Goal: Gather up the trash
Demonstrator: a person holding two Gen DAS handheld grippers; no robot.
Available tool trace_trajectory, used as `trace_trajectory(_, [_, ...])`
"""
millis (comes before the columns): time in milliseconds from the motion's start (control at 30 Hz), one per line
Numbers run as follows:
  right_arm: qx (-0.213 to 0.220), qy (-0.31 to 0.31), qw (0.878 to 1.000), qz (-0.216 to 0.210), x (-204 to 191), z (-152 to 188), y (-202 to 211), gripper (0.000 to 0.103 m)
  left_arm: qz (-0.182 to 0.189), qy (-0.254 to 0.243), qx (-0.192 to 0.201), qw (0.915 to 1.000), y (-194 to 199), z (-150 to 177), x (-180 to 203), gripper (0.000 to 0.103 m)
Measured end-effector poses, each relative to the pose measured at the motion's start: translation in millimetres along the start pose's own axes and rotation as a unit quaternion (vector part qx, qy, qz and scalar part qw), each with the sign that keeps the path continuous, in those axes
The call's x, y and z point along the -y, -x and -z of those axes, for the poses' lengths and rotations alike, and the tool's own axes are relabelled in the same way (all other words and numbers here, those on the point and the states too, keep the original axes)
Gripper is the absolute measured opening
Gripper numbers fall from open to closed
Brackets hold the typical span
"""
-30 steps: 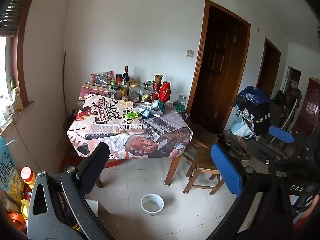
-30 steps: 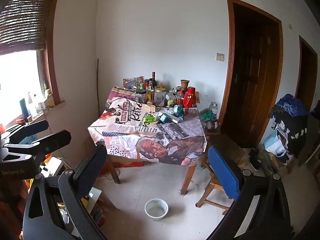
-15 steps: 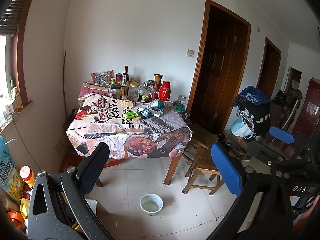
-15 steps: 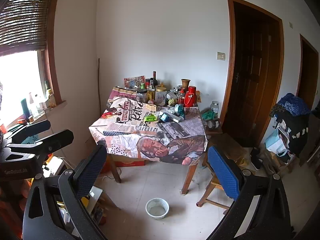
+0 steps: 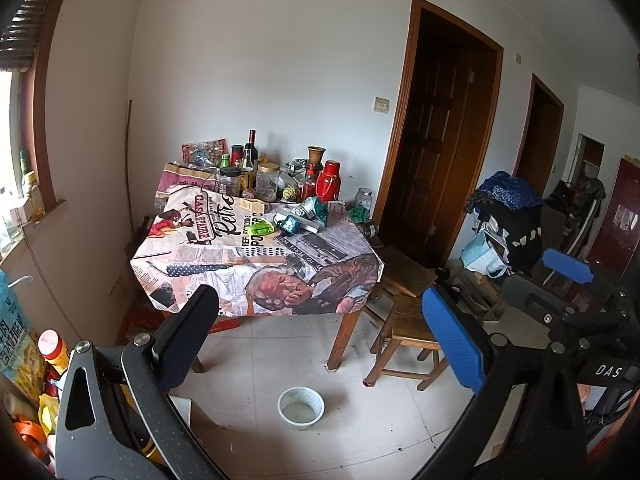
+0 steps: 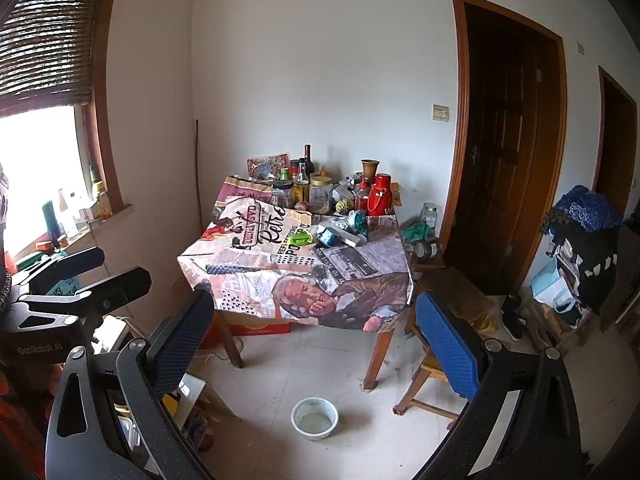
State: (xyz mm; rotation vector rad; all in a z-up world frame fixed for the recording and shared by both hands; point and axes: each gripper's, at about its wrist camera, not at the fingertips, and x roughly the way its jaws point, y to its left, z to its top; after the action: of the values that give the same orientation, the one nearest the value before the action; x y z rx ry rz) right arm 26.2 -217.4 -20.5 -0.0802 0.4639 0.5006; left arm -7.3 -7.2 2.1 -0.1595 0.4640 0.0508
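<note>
Left gripper, right gripper: black frames, silver screws; each with one black, one blue textured pad.

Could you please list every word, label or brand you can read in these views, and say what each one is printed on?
"CASA PADRE": tablecloth.
"Retro": tablecloth, beside it.
"DAS": right claw body, seen in the left view.
"GenRobot.AI": left claw body, seen in the right view.
Newsprint columns on the cloth, bottle labels and the blue bag lettering: too small or blurred to read.
</note>
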Motion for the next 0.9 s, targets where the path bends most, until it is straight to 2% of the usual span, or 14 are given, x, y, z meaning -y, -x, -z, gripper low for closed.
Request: trace_trajectory(900, [0.000, -0.002, 1.000, -0.003, -5, 0, -1, 0.100, -0.004, -0.005, -0.008, 1.0000, -13, 5, 6, 0.102])
